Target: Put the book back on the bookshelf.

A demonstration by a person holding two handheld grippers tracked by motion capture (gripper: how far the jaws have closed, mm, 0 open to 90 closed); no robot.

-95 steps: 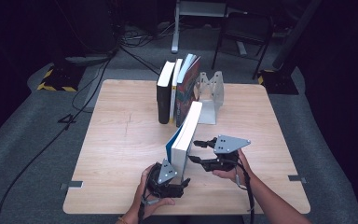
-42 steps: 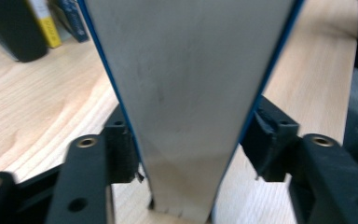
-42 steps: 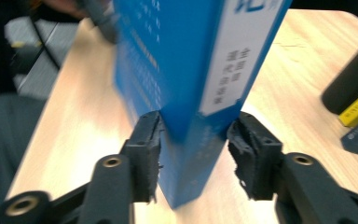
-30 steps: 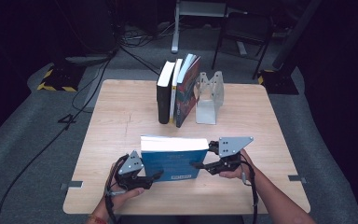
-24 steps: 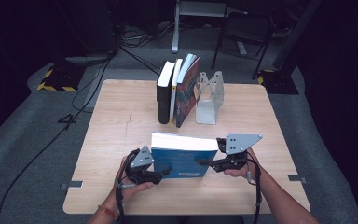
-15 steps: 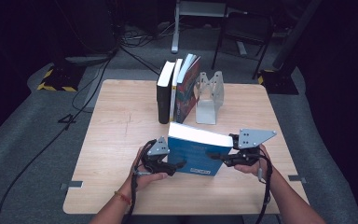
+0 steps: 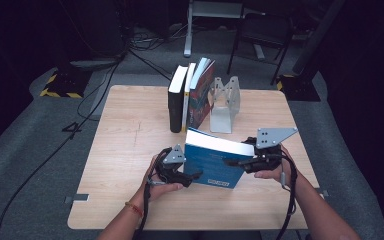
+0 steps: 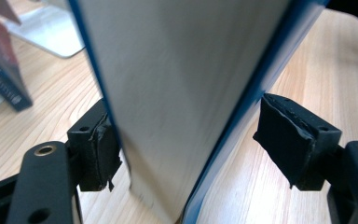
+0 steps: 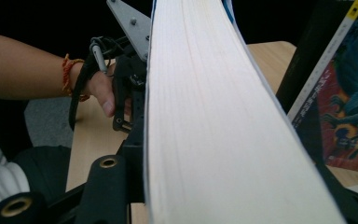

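Observation:
A blue paperback [image 7: 211,162] stands tilted on its edge over the front middle of the table, page block up. My left gripper [image 7: 192,176] is at its lower left corner. In the left gripper view the book [image 8: 177,70] sits between the jaws, which have just been opening. One pad [image 8: 98,149] is against the cover and the other pad [image 8: 293,140] stands clear of it. My right gripper [image 7: 231,162] is shut on the book's right end. In the right gripper view the white page edge [image 9: 205,116] runs up between the jaws of that gripper [image 9: 223,186].
A row of upright books [image 7: 187,97] leans against a metal bookend [image 7: 225,102] at the back middle of the wooden table [image 7: 130,150]. The red-covered book [image 9: 349,126] is close beside the held one. Dark floor with cables surrounds the table.
Both hands have carried the blue book to the right and a little toward the row of books. The book has tipped up from lying flatter to standing more on edge.

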